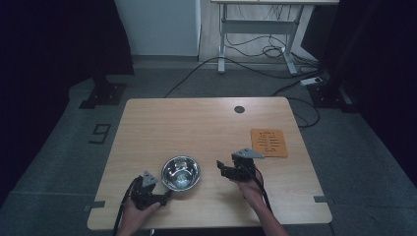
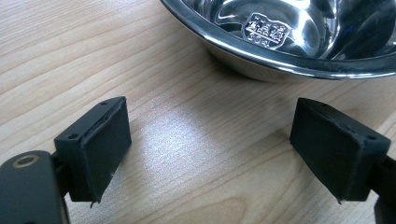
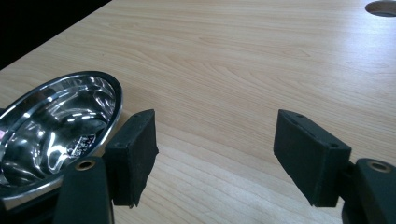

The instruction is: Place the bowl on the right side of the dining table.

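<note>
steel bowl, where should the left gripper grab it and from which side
Probably the thin rolled rim on its near-left side. The steel bowl sits upright and looks too wide for open jaws, so bring the left gripper in with one jaw inside, one outside. The rim faces it in the left gripper view.

Lab or office, grey carpet [image 1: 59,162], trailing cables [image 1: 265,49], adjustable desk [image 1: 255,29]
</note>
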{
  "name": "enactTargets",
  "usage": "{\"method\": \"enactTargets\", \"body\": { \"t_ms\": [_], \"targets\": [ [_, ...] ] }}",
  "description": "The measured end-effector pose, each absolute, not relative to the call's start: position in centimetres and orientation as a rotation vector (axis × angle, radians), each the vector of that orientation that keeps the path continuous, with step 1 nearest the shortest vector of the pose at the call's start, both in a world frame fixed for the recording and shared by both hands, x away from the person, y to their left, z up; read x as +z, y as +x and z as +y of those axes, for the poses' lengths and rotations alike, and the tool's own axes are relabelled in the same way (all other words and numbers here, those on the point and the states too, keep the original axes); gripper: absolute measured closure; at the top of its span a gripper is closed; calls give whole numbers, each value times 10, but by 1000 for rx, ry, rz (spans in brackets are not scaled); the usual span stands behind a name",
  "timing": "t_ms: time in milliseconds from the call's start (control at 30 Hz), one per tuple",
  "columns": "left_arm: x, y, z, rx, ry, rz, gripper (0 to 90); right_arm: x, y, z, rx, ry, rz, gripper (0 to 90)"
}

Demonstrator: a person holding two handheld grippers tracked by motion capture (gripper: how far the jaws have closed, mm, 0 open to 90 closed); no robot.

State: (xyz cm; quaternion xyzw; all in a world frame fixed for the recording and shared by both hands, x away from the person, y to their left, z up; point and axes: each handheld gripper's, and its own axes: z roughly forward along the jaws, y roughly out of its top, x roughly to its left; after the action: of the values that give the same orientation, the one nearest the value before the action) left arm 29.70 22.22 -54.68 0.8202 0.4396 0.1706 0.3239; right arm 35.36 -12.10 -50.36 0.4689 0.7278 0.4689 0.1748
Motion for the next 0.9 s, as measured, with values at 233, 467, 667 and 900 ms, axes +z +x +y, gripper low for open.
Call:
{"method": "enactTargets", "body": {
  "t_ms": [233, 467, 667, 900],
  "targets": [
    [-547, 297, 222, 447, 2152, 1153, 120, -502, 356, -112, 1344, 1327, 2070, 300],
    [-547, 297, 222, 448, 2153, 1153, 120, -499, 357, -105, 1346, 1319, 2084, 300],
    [-547, 297, 222, 448, 2151, 1154, 121, -498, 359, -96, 1343, 1314, 2111, 300],
    [-547, 297, 222, 448, 2151, 1154, 120, -499, 362, -85, 1335, 1309, 2142, 300]
  ]
}}
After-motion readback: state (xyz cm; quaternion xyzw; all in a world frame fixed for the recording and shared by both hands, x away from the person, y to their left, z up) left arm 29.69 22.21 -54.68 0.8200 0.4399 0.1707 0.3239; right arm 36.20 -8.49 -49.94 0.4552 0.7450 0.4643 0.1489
